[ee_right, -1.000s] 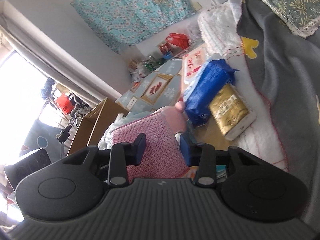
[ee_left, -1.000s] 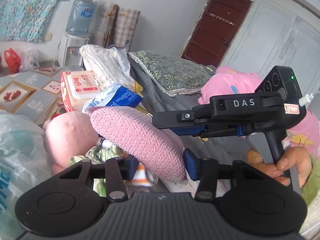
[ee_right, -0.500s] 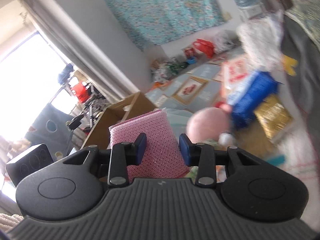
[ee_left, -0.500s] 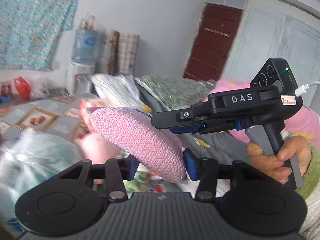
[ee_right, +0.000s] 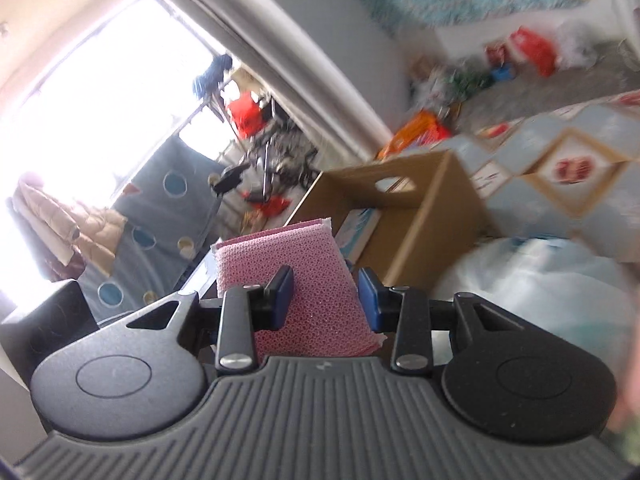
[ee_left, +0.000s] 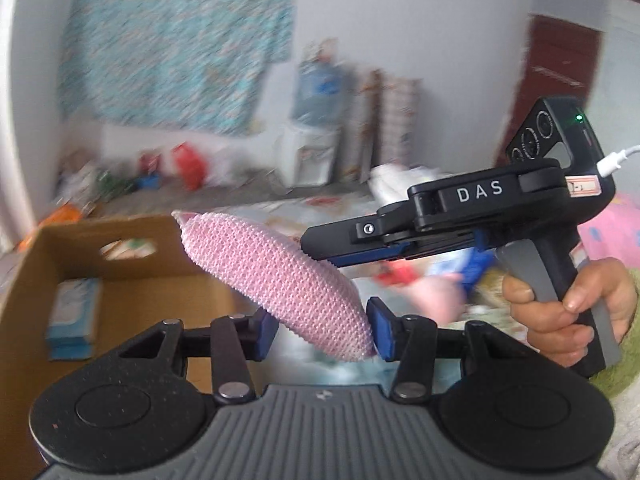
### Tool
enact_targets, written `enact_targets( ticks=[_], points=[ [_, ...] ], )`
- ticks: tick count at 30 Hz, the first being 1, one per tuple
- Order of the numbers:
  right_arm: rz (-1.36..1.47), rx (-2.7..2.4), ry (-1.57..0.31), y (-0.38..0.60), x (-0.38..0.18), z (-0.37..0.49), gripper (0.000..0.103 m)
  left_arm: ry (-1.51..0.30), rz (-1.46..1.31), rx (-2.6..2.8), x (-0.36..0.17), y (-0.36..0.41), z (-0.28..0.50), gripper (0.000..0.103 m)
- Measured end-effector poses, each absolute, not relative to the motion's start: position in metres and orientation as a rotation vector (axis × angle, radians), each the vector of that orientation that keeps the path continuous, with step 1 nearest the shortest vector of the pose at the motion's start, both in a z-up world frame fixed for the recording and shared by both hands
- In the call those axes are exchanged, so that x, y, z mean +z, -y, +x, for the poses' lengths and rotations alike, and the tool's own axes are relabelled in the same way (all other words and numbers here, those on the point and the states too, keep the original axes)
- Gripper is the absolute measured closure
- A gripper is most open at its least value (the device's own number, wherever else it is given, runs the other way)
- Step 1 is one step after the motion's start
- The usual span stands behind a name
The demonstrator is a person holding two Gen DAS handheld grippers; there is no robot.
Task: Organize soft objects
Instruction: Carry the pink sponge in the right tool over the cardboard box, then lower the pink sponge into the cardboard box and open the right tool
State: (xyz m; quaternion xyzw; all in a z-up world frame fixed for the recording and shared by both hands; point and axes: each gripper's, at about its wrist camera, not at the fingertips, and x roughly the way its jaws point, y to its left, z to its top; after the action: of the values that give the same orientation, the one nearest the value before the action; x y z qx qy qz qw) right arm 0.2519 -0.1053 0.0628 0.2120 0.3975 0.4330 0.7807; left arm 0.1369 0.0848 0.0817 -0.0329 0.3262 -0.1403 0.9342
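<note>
Pink cushion carried by both tools

Pink knitted cushion (ee_left: 276, 280) is in the air, its near end clamped by the left tool (ee_left: 320, 330), its far side by the right tool (ee_right: 325, 300). Open cardboard box (ee_left: 132, 256) at 9 o'clock from it holds a blue-white pack (ee_left: 74, 314). Background is blurred.

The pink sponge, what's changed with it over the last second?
Both grippers, left and right, carried the pink sponge up off the pile of soft things and swung it sideways to the cardboard box, which has now come into view with a blue packet inside. Unchanged: both stay clamped on the sponge, one at each end; nothing released.
</note>
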Motion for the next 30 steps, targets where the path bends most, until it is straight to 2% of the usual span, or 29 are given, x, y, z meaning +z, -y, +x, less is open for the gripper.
enact_targets(
  ticks=[11,16,19,30],
  points=[
    [0.41,0.875,-1.035,-0.03,0.026,0.328,0.072,-0.839,-0.149,-0.129,0.04,-0.189,0.236,0.059],
    [0.339,0.822,-1.044,-0.061,0.008,0.351,0.072,-0.917,-0.151,-0.079,0.01,-0.217,0.271,0.056],
    [0.348,0.803,-1.064,-0.067,-0.003,0.361,0.073,-0.959,-0.11,0.004,-0.008,-0.223,0.285,0.053],
    [0.407,0.836,-1.001,-0.043,0.009,0.367,0.073,-0.97,-0.033,0.09,-0.017,-0.231,0.292,0.059]
  ],
)
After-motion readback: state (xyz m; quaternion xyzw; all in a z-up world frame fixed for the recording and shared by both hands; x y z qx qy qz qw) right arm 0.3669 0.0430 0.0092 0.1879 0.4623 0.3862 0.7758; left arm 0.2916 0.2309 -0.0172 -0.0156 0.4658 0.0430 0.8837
